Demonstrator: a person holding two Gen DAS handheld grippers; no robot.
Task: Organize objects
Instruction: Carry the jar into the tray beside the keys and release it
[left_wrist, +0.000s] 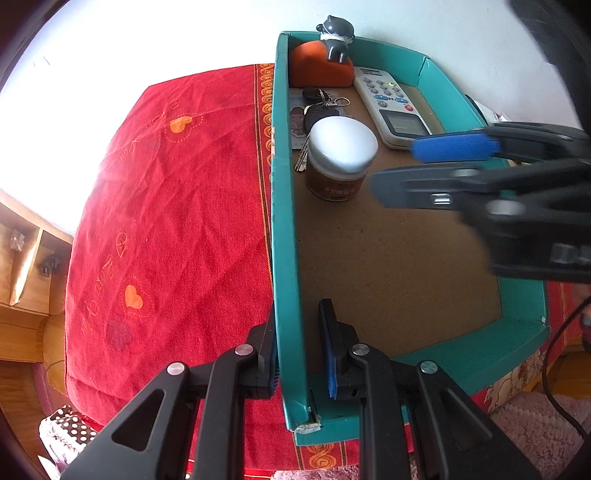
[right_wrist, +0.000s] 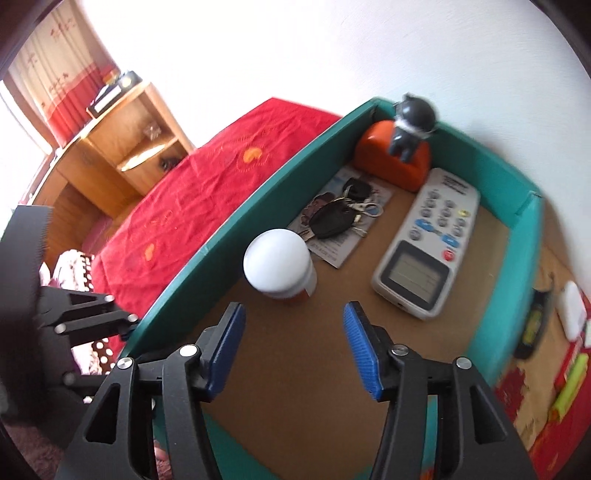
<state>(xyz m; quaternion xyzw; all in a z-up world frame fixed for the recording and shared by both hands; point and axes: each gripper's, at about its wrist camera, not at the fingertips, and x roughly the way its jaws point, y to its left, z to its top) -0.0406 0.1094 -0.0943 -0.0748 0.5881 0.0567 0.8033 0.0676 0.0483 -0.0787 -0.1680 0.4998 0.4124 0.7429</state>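
A teal cardboard box (left_wrist: 286, 229) lies on a red cloth. Inside it are a white-lidded brown jar (left_wrist: 341, 157), a grey remote control (left_wrist: 393, 107), a bunch of keys (left_wrist: 319, 107) on a card, and an orange toy with a grey figure (left_wrist: 325, 62). My left gripper (left_wrist: 299, 354) is shut on the box's left wall near its front corner, one finger on each side. My right gripper (right_wrist: 293, 317) hovers open inside the box, just short of the jar (right_wrist: 277, 258), with nothing between its blue pads (right_wrist: 364, 347). In the left wrist view the right gripper (left_wrist: 406, 166) comes in from the right, beside the jar.
The red cloth (left_wrist: 177, 206) with heart patterns covers the surface left of the box. A wooden shelf unit (right_wrist: 122, 147) stands beyond it. Right of the box lie a dark flat item (right_wrist: 533, 325), a white item (right_wrist: 572, 310) and a green one (right_wrist: 570, 384). The wall is right behind the box.
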